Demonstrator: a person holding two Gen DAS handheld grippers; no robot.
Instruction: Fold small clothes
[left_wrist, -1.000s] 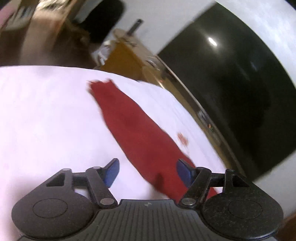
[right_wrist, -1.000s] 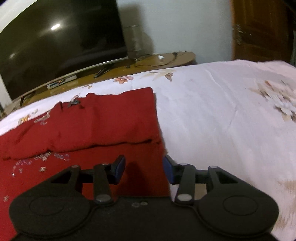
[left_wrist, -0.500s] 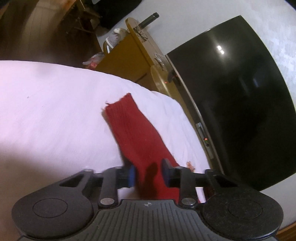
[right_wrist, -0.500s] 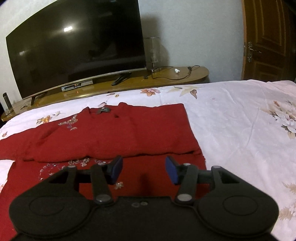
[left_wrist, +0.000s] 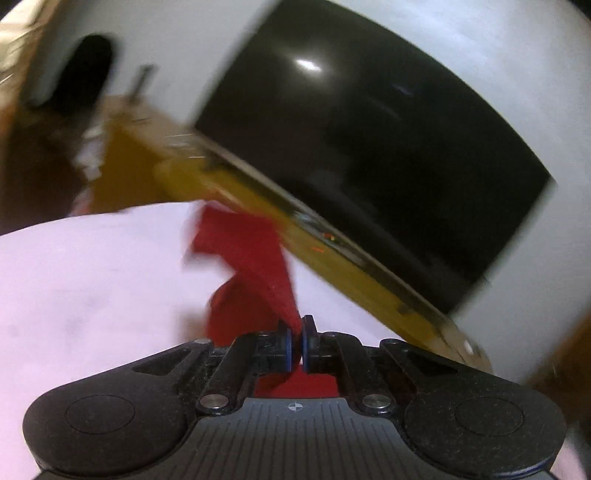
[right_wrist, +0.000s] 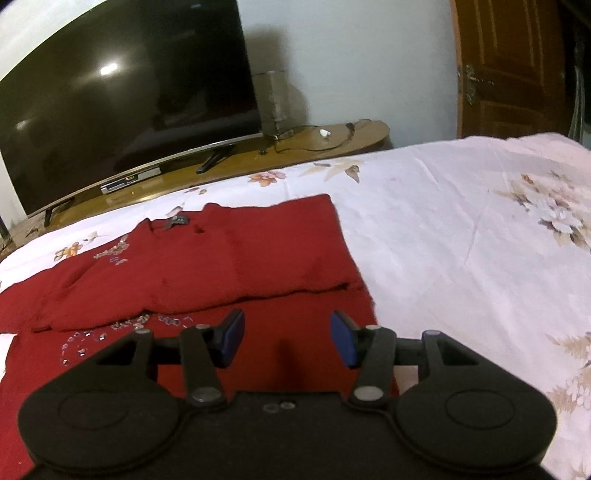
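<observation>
Red sweater (right_wrist: 229, 266) lies spread on the bed just ahead of the right gripper (right_wrist: 287, 338), whose jaws stand apart, empty. Left gripper (left_wrist: 295, 341) pinches its sleeve (left_wrist: 255, 258). Soft, floppy knit; grab edges and cuffs.

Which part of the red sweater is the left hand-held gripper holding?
Start at the big black TV and drop to the pale bedsheet in front of it. The narrow red sleeve rises off the sheet, pinched in the shut left hand-held gripper; it is the only lifted, twisted strip.
</observation>
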